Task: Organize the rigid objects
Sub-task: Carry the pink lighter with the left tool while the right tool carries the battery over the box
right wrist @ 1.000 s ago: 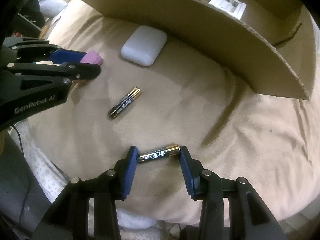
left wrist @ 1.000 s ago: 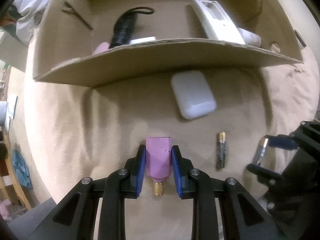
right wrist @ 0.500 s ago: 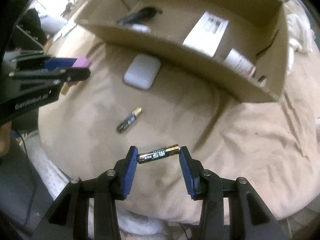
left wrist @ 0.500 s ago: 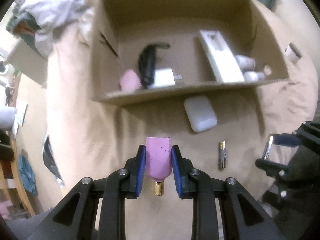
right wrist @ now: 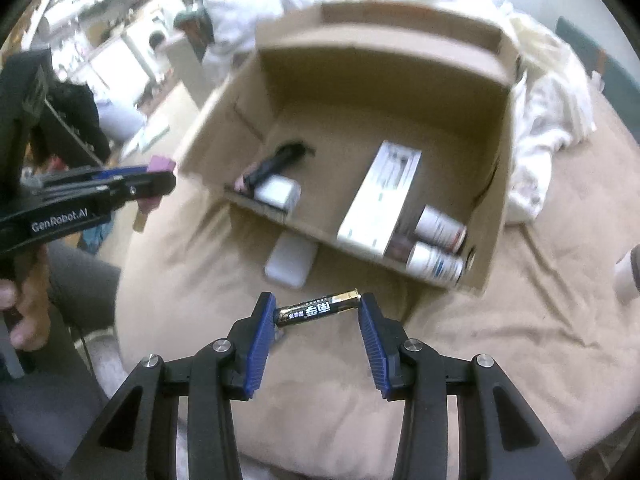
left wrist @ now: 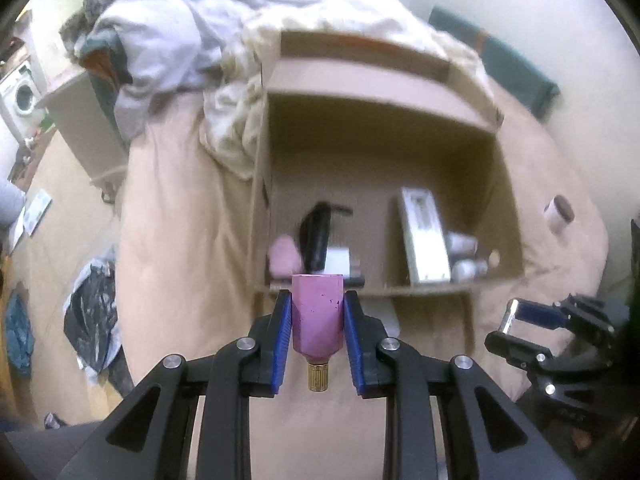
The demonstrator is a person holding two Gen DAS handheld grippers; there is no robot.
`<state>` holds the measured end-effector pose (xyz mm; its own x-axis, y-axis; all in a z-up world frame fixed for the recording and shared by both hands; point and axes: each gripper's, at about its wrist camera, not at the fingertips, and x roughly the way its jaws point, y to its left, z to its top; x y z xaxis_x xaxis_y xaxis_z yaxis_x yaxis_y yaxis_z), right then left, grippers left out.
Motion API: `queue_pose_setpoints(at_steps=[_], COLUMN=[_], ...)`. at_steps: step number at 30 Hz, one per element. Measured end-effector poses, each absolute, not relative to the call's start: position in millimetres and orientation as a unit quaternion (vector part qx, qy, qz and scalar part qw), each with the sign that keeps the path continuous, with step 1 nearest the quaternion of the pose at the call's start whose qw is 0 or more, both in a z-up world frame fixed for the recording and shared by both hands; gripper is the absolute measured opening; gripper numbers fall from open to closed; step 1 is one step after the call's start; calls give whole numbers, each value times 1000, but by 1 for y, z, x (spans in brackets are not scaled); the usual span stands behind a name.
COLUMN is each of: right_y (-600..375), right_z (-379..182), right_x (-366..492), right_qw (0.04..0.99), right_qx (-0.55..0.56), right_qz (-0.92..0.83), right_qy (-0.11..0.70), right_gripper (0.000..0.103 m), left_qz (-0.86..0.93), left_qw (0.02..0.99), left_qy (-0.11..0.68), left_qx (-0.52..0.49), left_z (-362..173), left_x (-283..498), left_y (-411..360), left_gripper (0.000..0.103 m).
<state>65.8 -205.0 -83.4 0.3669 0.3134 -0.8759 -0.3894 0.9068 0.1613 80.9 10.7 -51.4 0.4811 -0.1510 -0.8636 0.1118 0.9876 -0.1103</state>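
Your left gripper (left wrist: 316,320) is closed on the pink tapered ceramic nozzle with a brass tip (left wrist: 317,314), and your right gripper (right wrist: 318,312) pinches the black and gold battery (right wrist: 318,309) only by its ends. Both are raised in front of the open brown cardboard box (right wrist: 496,200). The battery can slip out before the box if you tilt it.

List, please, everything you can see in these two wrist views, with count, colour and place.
cardboard box: 1, brown, open, on the bed
long carton: 1, white, inside the box
bottles: 2, white, box's right corner
black object: 1, box's left side
white case: 1, on the beige cover beside the box
pink nozzle: 1, brass-tipped, in the left hand-held gripper
battery: 1, black and gold, in the right hand-held gripper
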Motion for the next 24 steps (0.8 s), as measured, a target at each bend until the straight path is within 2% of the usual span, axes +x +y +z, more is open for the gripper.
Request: queue_pose_setpoints(at_steps=[8, 15, 24], right_y=[-213, -226, -210], right_z=[-61, -59, -104], right_x=[89, 125, 166], right_qw=[861, 867, 835], right_qx=[15, 51, 17], right_qz=[203, 182, 169], right_qy=[465, 461, 524], right_gripper=[45, 45, 45], left_qz=[-78, -93, -103], left_qw=[891, 887, 858], left_qy=[446, 453, 503], left_qx=[14, 6, 4], left_z=[-17, -17, -74], left_x=[100, 135, 164], left_y=[-2, -12, -27], left_gripper=[23, 23, 23])
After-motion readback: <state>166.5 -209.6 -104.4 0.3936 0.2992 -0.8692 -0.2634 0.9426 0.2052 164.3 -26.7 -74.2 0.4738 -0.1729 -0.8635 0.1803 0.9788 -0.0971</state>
